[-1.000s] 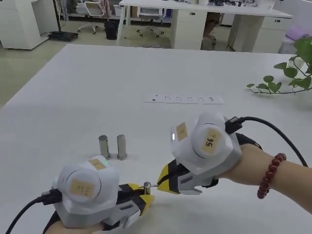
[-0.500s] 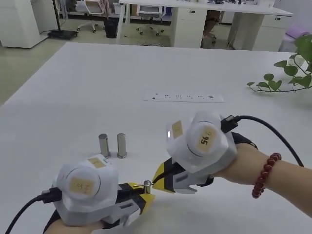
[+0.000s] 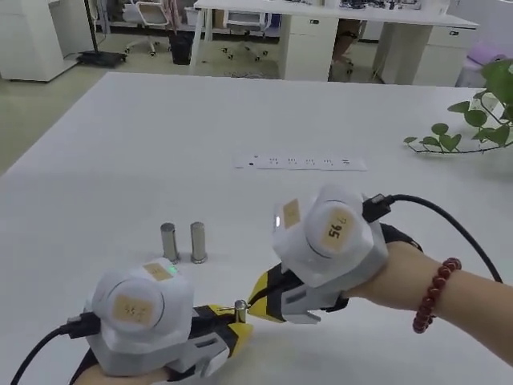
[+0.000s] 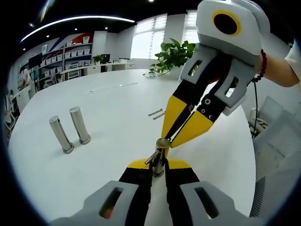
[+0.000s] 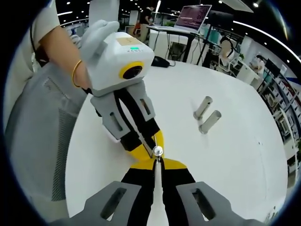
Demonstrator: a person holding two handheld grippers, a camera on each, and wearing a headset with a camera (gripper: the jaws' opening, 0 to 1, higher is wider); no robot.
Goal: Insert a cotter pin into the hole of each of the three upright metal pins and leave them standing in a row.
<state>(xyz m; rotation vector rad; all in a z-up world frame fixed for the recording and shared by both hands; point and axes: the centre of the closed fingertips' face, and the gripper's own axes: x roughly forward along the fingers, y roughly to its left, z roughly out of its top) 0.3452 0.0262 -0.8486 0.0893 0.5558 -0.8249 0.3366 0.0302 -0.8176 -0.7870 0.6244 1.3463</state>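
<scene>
My left gripper point(image 3: 237, 318) point(image 4: 159, 165) is shut on a short metal pin point(image 3: 240, 307) point(image 4: 161, 149), holding it upright just above the table. My right gripper point(image 3: 255, 297) point(image 5: 157, 163) comes in from the right with its yellow tips closed against the top of the pin point(image 5: 157, 151). A thin cotter pin point(image 4: 152, 159) sticks out of the pin's far side. Two more metal pins point(image 3: 169, 241) point(image 3: 198, 241) stand side by side on the table behind the left gripper, and again in the gripper views point(image 4: 61, 134) point(image 4: 80, 125) point(image 5: 203, 107) point(image 5: 210, 121).
Two spare cotter pins point(image 4: 156, 113) lie on the white table point(image 3: 120, 144) beyond the grippers. A white power strip point(image 3: 300, 163) lies mid-table. A potted plant point(image 3: 473, 112) hangs over the right edge. A cable point(image 3: 449, 216) trails from the right gripper.
The right gripper has edged left, bringing its tips up against the held pin. The left gripper and the two standing pins have stayed in place.
</scene>
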